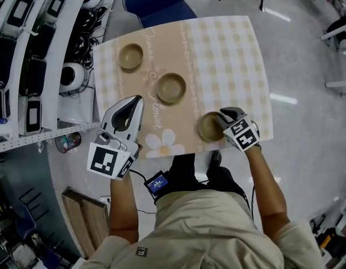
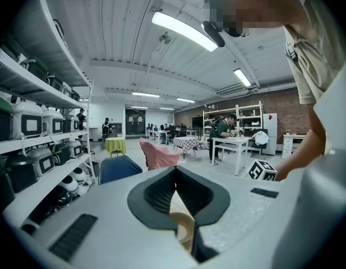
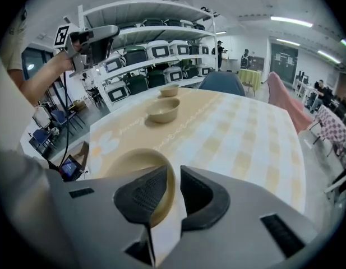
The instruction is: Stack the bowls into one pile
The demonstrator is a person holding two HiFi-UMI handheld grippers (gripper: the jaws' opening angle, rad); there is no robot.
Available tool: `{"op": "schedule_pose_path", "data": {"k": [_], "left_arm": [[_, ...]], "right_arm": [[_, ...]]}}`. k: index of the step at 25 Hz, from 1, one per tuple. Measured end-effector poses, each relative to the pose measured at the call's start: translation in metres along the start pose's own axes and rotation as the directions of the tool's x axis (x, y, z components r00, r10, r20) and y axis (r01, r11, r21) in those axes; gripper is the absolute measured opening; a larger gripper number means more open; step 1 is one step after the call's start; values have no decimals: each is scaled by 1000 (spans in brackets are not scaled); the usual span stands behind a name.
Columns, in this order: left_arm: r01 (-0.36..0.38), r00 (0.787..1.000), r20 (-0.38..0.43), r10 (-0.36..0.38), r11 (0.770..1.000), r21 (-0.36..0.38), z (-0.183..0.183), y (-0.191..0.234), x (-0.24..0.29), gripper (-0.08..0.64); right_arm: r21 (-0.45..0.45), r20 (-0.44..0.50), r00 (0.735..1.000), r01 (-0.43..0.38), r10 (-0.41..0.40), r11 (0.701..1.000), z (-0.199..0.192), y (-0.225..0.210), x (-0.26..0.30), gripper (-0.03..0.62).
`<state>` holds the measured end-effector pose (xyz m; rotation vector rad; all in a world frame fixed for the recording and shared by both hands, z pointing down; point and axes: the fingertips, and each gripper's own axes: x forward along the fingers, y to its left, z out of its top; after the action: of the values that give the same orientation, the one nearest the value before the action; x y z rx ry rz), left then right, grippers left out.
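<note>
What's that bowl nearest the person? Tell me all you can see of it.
The nearest bowl is round and tan, smooth like glazed ceramic, empty and upright. It sits on the checked tablecloth near the table's front edge, apart from the other two bowls. The right gripper straddles its rim, one jaw inside, one outside, jaws apart.

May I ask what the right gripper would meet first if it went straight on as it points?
Probably the nearest bowl: the right gripper has its open jaws astride that rim, with the table just beyond.
</note>
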<state>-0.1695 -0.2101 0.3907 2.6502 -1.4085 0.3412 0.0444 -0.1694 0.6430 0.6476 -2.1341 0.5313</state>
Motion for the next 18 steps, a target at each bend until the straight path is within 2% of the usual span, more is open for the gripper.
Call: {"op": "schedule_pose_path", "data": {"k": [3,5,10,18], "left_arm": [[1,1000,1,-1,1000,-6,-3,4,2,8],[0,1000,0,0,1000,-10,-5,6,2,8],[-11,1000,5,11,1000,-16,-6,15,0,8],[-47,998,27,48,999,-21,2,35,-2,8]], "right_arm": [[17,-32,999,-4,4,1000,-9,0,8,71],[45,-37,999,-17,19,999,-11,0,9,40],[159,5,996,-85,85,984,0,5,2,17],[143,98,994,-62,48,988,55,-7,-31,15]]}}
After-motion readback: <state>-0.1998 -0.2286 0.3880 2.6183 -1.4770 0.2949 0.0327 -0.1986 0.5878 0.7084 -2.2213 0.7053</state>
